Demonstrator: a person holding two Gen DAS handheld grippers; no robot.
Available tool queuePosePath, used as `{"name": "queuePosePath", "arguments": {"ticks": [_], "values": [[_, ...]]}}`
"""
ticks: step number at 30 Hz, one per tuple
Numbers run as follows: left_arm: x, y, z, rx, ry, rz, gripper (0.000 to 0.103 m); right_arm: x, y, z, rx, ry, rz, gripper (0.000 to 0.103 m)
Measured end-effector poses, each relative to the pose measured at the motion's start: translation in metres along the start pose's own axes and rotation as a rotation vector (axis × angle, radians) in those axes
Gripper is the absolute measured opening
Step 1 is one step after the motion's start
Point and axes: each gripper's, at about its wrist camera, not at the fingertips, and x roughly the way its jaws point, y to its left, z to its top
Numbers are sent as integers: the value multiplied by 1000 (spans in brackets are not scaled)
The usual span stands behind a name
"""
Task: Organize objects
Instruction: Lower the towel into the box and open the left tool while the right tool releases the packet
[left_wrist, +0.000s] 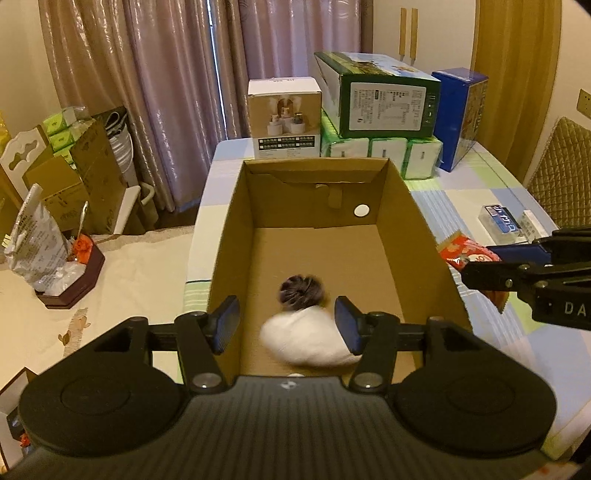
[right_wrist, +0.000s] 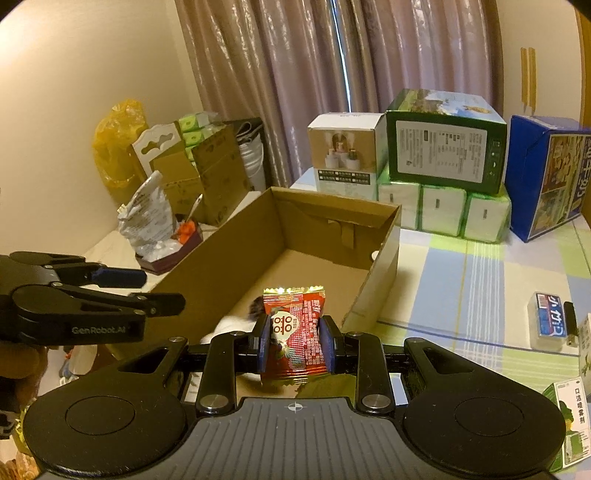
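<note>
An open cardboard box (left_wrist: 406, 240) (right_wrist: 207, 266) stands on the checked tablecloth. A blurred white soft object with a dark tuft (left_wrist: 310, 343) (right_wrist: 221, 328) sits at the box's near end, below my left gripper (left_wrist: 286, 314) (right_wrist: 162, 290). That gripper is open and its pads do not touch the object. Just right of the box's near corner, my right gripper (right_wrist: 295, 325) (left_wrist: 480, 264) is shut on a red snack packet (right_wrist: 295, 332) (left_wrist: 461, 254), held upright between its blue pads.
Behind the box stand a white carton (left_wrist: 284, 118), a green carton (left_wrist: 384, 99) on tissue packs (left_wrist: 380, 151), and a blue carton (left_wrist: 458, 110). A small clear case (right_wrist: 550, 319) and a green-white box (right_wrist: 569, 417) lie at the right. A side table with a dark tray (left_wrist: 70, 280) is at the left.
</note>
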Motion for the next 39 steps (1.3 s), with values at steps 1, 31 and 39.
{"name": "queuePosePath", "arguments": {"ticks": [1,31,39], "values": [[-1,1,-1,-2,-1,2,52,1,0,-1,2,2,2,25],[-64,-16,-35,-109,-62,-16,69,-72,-26,-30,117,-81,24,64],[-91,-58,-52,-129,-64,-39,79,-121,-35,-72,74,-68,-58,71]]}}
